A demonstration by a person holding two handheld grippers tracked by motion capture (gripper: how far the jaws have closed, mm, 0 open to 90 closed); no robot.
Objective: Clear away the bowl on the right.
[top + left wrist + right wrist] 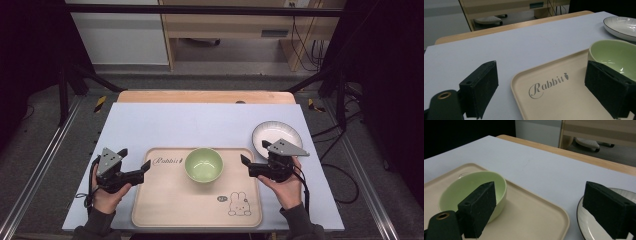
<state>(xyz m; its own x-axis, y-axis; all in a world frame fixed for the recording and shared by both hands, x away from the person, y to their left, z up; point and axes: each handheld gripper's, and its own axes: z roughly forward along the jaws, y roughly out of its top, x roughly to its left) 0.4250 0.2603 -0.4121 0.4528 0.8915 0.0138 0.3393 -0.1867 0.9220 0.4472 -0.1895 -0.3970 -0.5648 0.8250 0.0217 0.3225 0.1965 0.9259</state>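
Even overhead light on the table [200, 125], dark surroundings, soft shadows, slight glare in the bowl [616, 53], near jaws slightly blurred.

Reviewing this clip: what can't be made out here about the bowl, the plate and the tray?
- Plate: near rim hidden by the right gripper, high view; cut by the frame edge in both gripper views.
- Green bowl: its base, hidden by its own wall.
- Tray: small mark beside the rabbit drawing, too small to read.
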